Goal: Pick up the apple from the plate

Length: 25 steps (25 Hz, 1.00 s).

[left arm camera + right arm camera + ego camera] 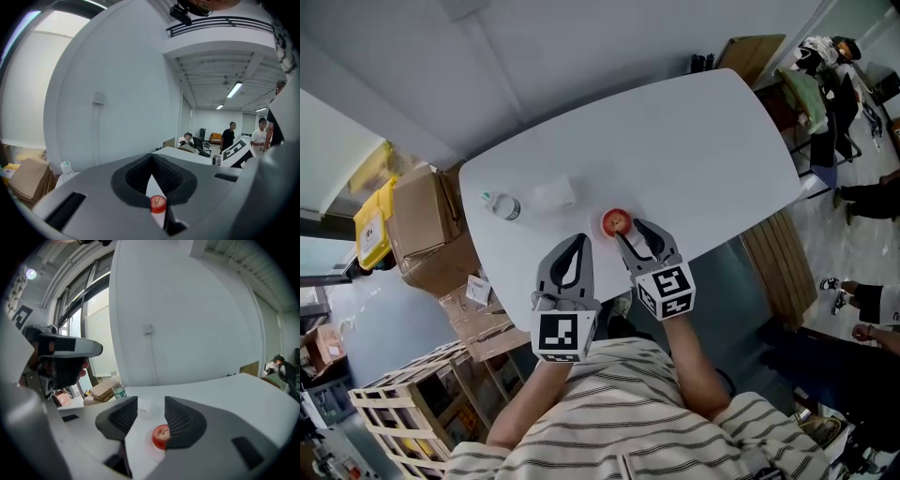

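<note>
A red apple sits on a thin white plate near the front edge of the white table. My right gripper hovers just short of it with its jaws apart. In the right gripper view the apple shows low between the fingers, partly behind the right-hand one, and nothing presses on it. My left gripper hangs to the left of the apple, fingertips together and empty. Through its narrow gap the left gripper view shows the apple.
A clear water bottle and a small white box stand on the table left of the apple. Cardboard boxes and a wooden crate lie off the table's left side. People stand in the room beyond.
</note>
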Each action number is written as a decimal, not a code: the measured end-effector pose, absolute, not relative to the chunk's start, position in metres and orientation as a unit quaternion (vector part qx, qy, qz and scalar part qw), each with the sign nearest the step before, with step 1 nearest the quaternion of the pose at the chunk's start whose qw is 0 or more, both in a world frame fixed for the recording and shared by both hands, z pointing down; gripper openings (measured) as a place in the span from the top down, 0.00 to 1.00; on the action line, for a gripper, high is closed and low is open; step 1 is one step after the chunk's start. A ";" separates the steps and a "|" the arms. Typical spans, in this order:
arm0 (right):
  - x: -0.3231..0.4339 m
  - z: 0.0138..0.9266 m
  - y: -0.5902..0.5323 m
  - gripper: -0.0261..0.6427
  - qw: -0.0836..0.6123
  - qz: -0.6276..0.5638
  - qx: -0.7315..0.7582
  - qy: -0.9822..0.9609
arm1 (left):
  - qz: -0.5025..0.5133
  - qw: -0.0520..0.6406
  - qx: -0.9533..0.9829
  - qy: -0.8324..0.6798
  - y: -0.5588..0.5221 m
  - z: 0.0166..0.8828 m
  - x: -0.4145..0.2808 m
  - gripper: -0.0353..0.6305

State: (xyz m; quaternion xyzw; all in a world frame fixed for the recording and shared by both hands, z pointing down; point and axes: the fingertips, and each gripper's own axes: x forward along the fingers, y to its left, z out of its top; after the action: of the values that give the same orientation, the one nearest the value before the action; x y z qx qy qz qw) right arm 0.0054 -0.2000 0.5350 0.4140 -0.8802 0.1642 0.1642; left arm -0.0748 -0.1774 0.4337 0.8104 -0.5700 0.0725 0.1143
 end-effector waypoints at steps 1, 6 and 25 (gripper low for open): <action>0.004 0.541 -0.200 0.69 0.166 0.166 0.411 -0.881 | 0.073 0.114 0.810 -0.571 -0.178 0.434 -0.075 0.94; 0.002 0.575 -0.198 0.62 0.186 0.176 0.403 -0.879 | 0.081 0.112 0.807 -0.574 -0.173 0.440 -0.076 0.94; -0.001 0.662 -0.199 0.47 0.244 0.179 0.408 -0.862 | 0.095 0.106 0.802 -0.580 -0.161 0.448 -0.080 0.94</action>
State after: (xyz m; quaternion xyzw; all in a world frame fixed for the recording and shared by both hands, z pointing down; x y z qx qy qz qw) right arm -0.0007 -0.1994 0.6624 0.4078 -0.8615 0.1790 0.2438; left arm -0.0795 -0.1613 0.4479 0.8021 -0.5800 0.0948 0.1061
